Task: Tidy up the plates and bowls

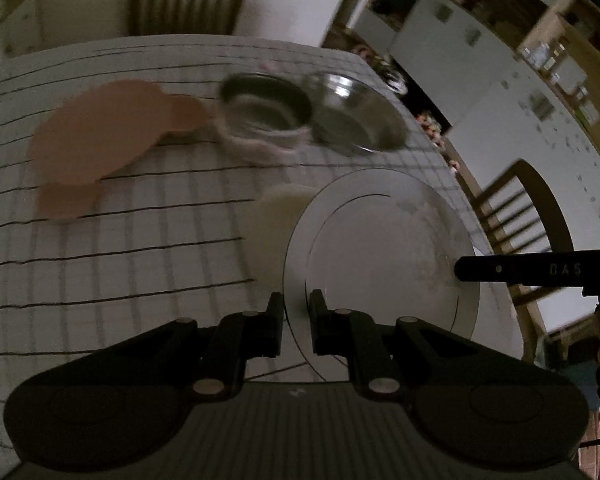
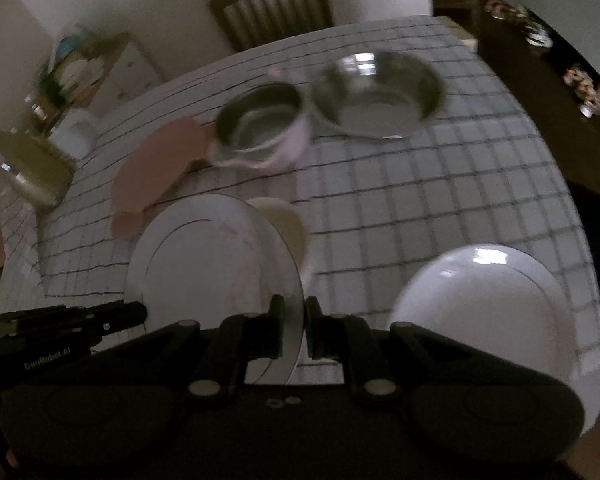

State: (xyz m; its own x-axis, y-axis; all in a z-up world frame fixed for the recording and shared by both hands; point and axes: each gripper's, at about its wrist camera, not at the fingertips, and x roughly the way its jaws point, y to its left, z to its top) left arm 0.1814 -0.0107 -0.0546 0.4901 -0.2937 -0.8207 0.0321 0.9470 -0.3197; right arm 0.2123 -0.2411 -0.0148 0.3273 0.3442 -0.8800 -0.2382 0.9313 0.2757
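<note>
Barely started: both the left gripper (image 1: 296, 322) and right gripper (image 2: 293, 328) are clamped on opposite rims of the white plate (image 1: 380, 248), held over the checked surface (image 1: 120, 240). Steel bowl (image 2: 378, 96), pink-rimmed bowl (image 2: 260, 128), pink plate (image 1: 96, 136) unsorted.

Counted on checked tablecloth (image 2: 420, 200):
- white plates: two, one (image 2: 216, 264) gripped, one (image 2: 484, 304) lying
- metal bowls: two, one plain (image 2: 380, 92), one pink-sided (image 2: 260, 128)
- pink boards (image 2: 160, 164): one
- cream discs (image 2: 284, 220): one
- chairs: two seen (image 1: 188, 0) (image 1: 516, 216)
</note>
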